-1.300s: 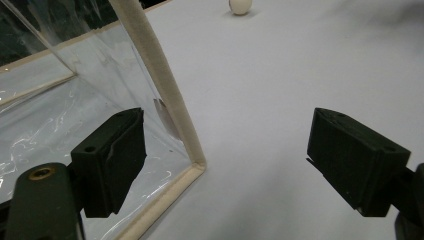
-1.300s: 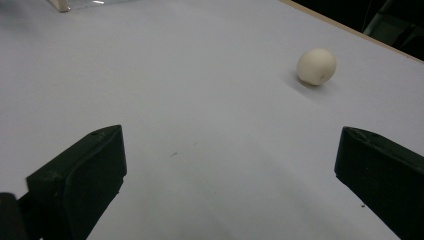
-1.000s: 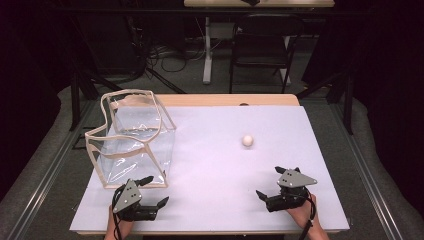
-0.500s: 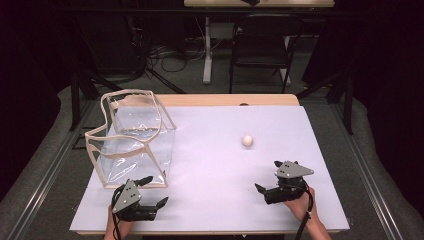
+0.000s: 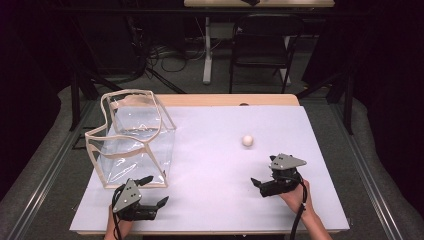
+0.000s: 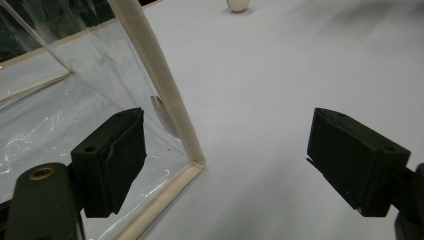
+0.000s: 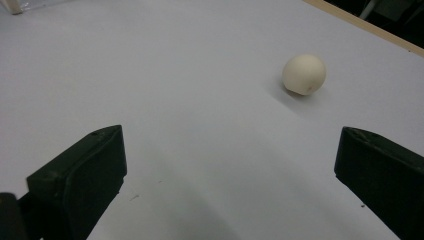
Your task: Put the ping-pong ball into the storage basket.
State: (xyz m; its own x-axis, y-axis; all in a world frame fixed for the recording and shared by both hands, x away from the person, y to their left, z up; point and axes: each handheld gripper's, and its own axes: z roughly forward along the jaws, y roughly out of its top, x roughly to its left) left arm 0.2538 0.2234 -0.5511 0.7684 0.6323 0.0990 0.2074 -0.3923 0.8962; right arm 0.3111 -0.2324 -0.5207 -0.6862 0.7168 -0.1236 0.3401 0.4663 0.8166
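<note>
Right gripper (image 5: 261, 184) now nearer the cream ball (image 5: 247, 140) than a second ago, jaws wide apart and empty, ball on the white table (image 5: 215, 165) right of the clear bag (image 5: 132, 137), left gripper (image 5: 156, 191) gaping at the bag's near corner.

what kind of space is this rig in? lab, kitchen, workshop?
Most likely a lab or recording studio, not a home. A white-topped table stands between dark curtains, with loose cables on the grey floor behind, plus a folding chair and a second desk.
</note>
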